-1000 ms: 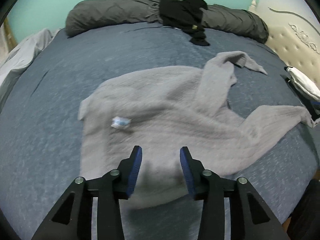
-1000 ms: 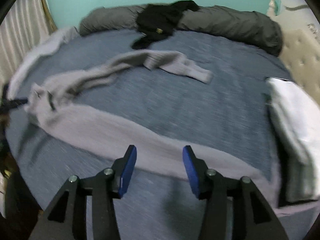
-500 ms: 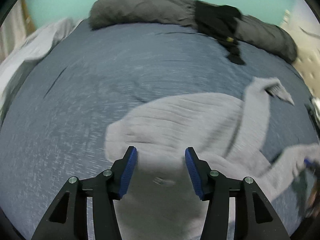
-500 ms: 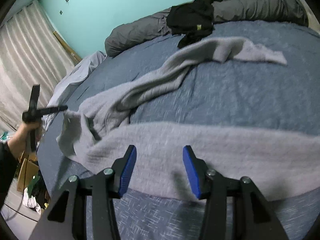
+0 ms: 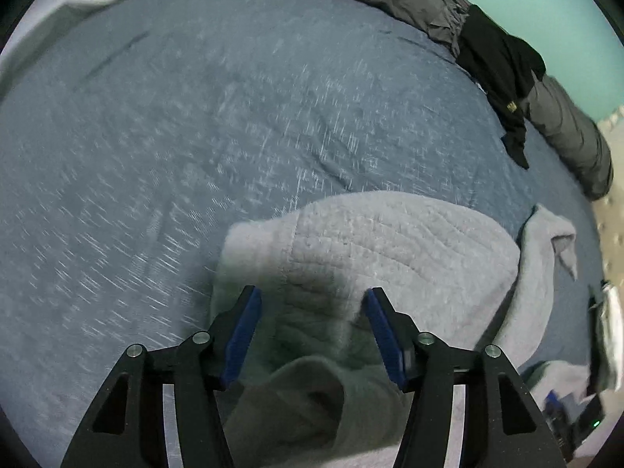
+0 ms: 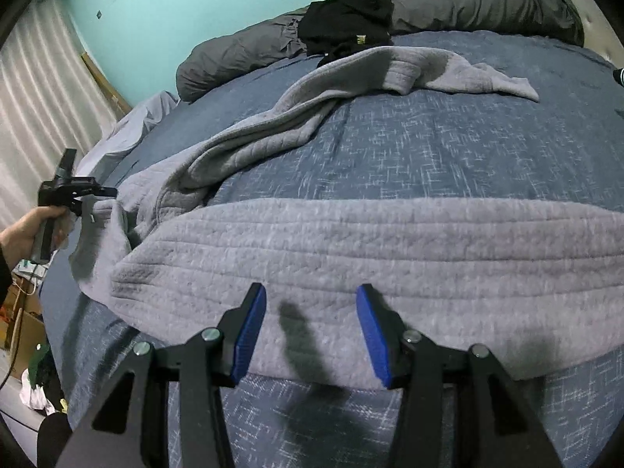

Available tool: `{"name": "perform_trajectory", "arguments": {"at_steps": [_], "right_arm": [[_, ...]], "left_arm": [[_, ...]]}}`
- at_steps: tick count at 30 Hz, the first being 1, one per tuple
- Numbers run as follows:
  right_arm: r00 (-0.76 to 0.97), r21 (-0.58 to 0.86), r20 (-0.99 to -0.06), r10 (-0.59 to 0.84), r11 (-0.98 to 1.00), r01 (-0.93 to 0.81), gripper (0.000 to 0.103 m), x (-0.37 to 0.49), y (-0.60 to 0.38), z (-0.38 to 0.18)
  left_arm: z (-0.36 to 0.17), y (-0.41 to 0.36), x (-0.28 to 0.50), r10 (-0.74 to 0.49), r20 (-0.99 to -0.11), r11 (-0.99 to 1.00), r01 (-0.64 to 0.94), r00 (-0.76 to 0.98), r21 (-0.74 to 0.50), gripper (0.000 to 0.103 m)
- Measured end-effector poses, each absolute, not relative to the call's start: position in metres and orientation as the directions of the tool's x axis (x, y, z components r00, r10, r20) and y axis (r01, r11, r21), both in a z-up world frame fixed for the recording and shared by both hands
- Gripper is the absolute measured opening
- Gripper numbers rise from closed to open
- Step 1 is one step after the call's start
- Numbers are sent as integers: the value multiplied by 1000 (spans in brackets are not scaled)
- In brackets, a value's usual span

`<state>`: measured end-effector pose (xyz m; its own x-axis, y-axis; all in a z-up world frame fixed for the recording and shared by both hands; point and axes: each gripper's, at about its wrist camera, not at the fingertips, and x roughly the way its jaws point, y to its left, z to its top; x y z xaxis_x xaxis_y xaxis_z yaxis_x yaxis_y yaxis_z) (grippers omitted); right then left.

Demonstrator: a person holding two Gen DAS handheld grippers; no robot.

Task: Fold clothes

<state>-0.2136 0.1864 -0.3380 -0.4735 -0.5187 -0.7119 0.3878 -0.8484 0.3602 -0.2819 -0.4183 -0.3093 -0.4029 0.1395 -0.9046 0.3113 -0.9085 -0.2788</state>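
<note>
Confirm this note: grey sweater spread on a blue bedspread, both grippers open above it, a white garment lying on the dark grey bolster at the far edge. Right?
Not quite. The garment on the bolster is black, as the right wrist view shows. The sweater, bedspread, open left gripper and right gripper stand.

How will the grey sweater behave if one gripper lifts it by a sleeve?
Probably floppy: the sweater already lies in soft folds and bunches. Its thick ribbed knit suggests some weight, so the body would likely drag across the bedspread and not rise cleanly.

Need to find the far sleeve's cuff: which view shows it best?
Right wrist: the far sleeve lies sharp across the bed, cuff end visible. Left wrist shows it small, blurred, near the frame's right edge.
</note>
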Motion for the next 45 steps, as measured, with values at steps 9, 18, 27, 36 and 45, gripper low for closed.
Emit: {"name": "perform_trajectory", "arguments": {"at_steps": [9, 18, 27, 36, 45], "right_arm": [[-465, 389, -707, -533, -842, 373, 49, -215, 189, -343], [-467, 397, -700, -540, -838, 373, 49, -213, 189, -342], [-468, 418, -691, -551, -832, 364, 49, -214, 192, -343], [-474, 439, -679, -561, -827, 351, 49, -217, 198, -342], [-471, 449, -673, -570, -821, 352, 49, -216, 199, -340]], "left_arm": [[-314, -412, -260, 173, -898, -903, 299, -404, -309, 59], [-284, -380, -245, 88, -881, -967, 172, -464, -188, 3], [-226, -377, -256, -33, -818, -985, 157, -575, -70, 3], [-232, -400, -264, -95, -876, -970, 242, -473, -26, 3], [-288, -406, -249, -56, -944, -962, 269, -326, -36, 19]]}}
